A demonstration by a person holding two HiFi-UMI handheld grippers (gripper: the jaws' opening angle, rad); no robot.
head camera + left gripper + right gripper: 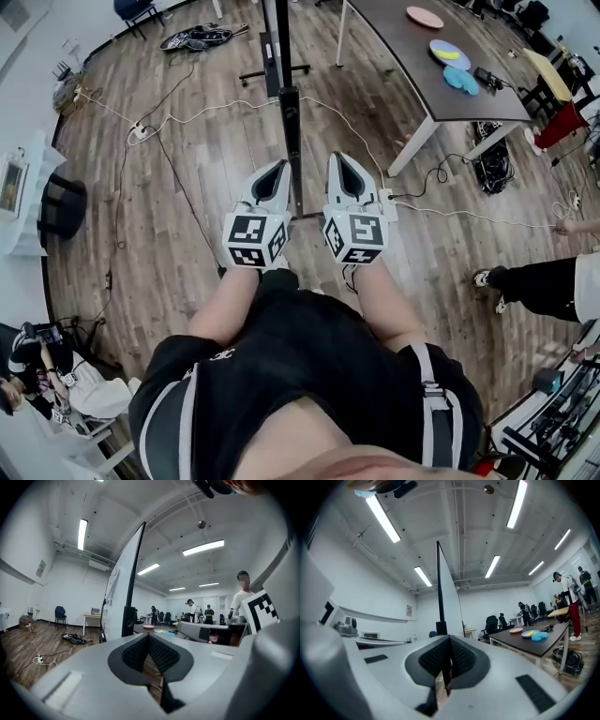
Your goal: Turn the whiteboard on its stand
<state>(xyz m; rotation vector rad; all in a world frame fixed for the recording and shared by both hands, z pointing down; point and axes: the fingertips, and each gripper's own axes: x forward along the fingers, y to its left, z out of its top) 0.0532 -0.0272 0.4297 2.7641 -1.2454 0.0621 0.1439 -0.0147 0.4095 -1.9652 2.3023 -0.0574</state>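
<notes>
Whiteboard [292,131]: one, upright on its stand on the wooden floor [206,187]. The head view shows it edge-on from above as a thin dark strip, and its near edge ends between the two grippers. One crossbar of the stand's foot [274,70] shows further back. In the left gripper view the board [123,588] rises just left of centre, and in the right gripper view its edge [439,597] stands almost straight ahead.

Two grippers are in view, one in each of the person's hands. Both forearms reach forward, side by side, and both grippers point level. The left gripper [277,167] sits just beside the board's near edge on its left, and the right gripper [338,159] sits near it on the right with a strip of floor between. Whether either touches the board cannot be told.

The left gripper's fingers [136,653] are clenched together with nothing between them. The right gripper's fingers [433,658] are clenched and empty as well.

One dark worktop [394,56] stands to the right of the board. At its far end lie one pink plate [425,17] and one blue plate [449,53]. One white cable [216,111] runs across the floor.
</notes>
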